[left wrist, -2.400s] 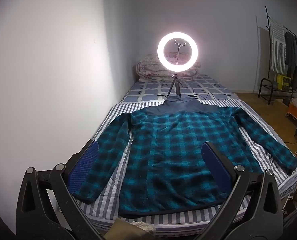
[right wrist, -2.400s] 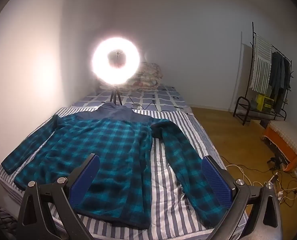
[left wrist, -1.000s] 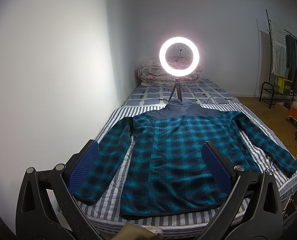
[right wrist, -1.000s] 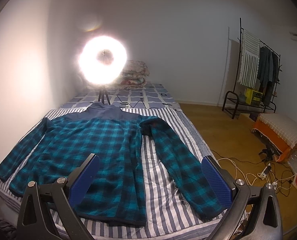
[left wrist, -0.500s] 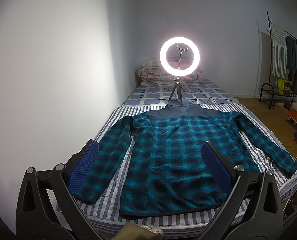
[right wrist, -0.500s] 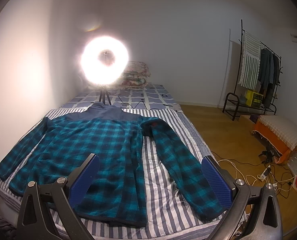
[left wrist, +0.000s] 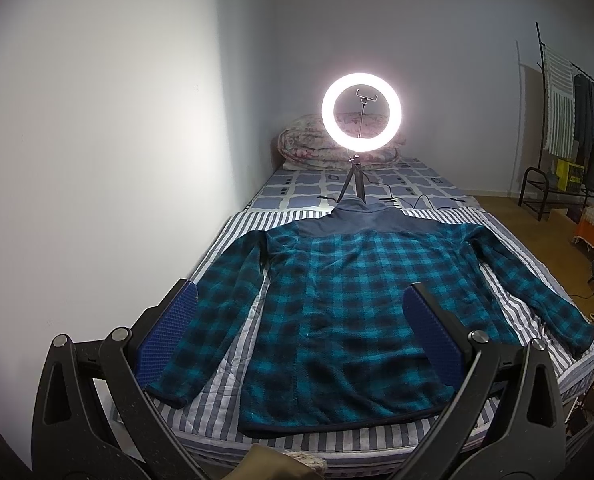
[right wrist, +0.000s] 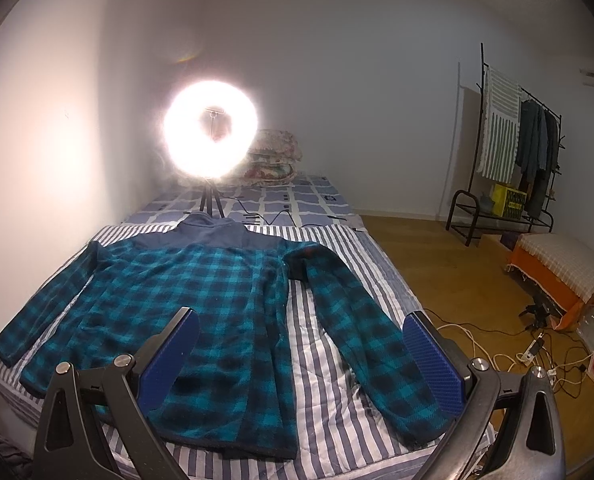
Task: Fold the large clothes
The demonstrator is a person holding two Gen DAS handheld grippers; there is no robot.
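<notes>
Left wrist view barely shifted over the last seconds: my left gripper point(left wrist: 297, 332) and right gripper point(right wrist: 301, 344) stayed spread and empty above the teal-and-black plaid fleece jacket point(left wrist: 353, 304), flat on the striped bed point(left wrist: 233, 228), folding not started.

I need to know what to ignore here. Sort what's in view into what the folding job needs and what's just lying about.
For the job:
- plaid jacket, spread flat, both sleeves out
- striped bed cover under it
- left gripper and right gripper, both open and empty

Just lying about:
- ring light on its tripod
- folded quilt
- clothes rack
- floor cables
</notes>
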